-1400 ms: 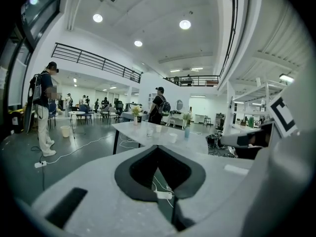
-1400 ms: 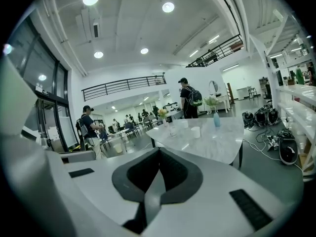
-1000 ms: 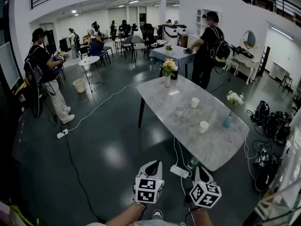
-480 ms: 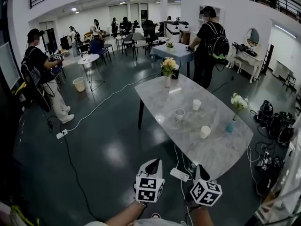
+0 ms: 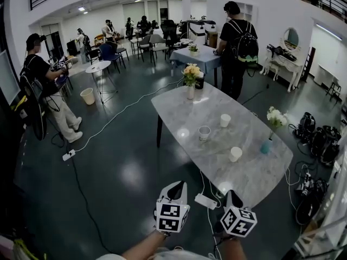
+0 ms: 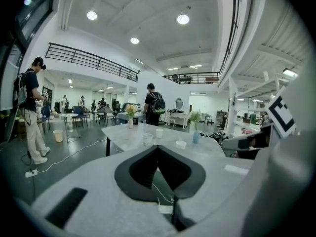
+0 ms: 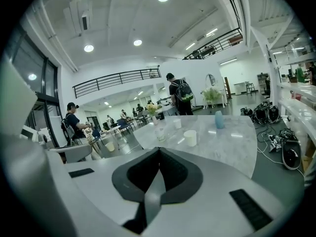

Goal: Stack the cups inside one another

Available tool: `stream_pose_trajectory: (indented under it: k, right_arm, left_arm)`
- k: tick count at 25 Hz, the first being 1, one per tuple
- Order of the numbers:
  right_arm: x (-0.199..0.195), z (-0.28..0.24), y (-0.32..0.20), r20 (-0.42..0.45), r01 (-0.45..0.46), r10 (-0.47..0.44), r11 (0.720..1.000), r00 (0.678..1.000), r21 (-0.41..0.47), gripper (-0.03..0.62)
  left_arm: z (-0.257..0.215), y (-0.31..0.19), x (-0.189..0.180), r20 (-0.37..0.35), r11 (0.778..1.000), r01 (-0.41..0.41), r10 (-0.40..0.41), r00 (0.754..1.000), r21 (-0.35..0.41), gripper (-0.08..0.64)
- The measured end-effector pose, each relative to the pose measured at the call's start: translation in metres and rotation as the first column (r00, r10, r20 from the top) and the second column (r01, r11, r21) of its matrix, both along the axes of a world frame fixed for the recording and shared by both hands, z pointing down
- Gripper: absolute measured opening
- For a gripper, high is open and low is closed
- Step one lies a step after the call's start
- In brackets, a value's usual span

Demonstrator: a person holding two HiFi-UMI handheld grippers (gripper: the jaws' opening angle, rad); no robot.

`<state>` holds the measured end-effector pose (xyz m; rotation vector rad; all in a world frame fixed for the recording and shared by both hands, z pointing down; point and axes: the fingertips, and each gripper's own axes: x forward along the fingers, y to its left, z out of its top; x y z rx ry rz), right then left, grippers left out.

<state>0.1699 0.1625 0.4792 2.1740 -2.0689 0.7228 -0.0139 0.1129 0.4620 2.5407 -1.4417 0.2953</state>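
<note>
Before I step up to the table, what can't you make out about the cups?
Head view: far cup, middle cup and near cup too small to show contents.
Left gripper view: the left gripper hides the table at its near end.
Right gripper view: middle cup blurred; material unclear.

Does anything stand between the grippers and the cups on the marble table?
Nothing visible does. The left gripper and right gripper hang short of the grey marble table, whose near end lies bare up to the nearest white cup; the blue vase stands aside.

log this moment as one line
stage: pre-grasp | cups: three apart on table, unstacked | left tool: shut, empty | right tool: shut, empty
</note>
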Motion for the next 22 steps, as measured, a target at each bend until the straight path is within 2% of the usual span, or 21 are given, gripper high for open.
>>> stream_pose_trajectory:
  k: [9,13,22]
  right_arm:
    - [0.005,0.011,-0.001,0.023,-0.029,0.030,0.999,0.999,-0.045,0.008]
    - [0.012,0.016,-0.007,0.028,-0.068,0.069,0.996,0.997,-0.053,0.008]
    - [0.015,0.009,-0.079,0.025,-0.150,0.151,0.988,0.988,-0.028,0.008]
  left_arm:
    - [0.005,-0.011,0.007,0.018,0.999,-0.040,0.041,0.999,-0.029,-0.003]
    - [0.008,-0.026,0.015,0.015,0.996,-0.080,0.080,0.997,-0.033,-0.003]
    - [0.000,-0.117,0.035,0.013,0.982,-0.188,0.188,0.982,-0.002,-0.003]
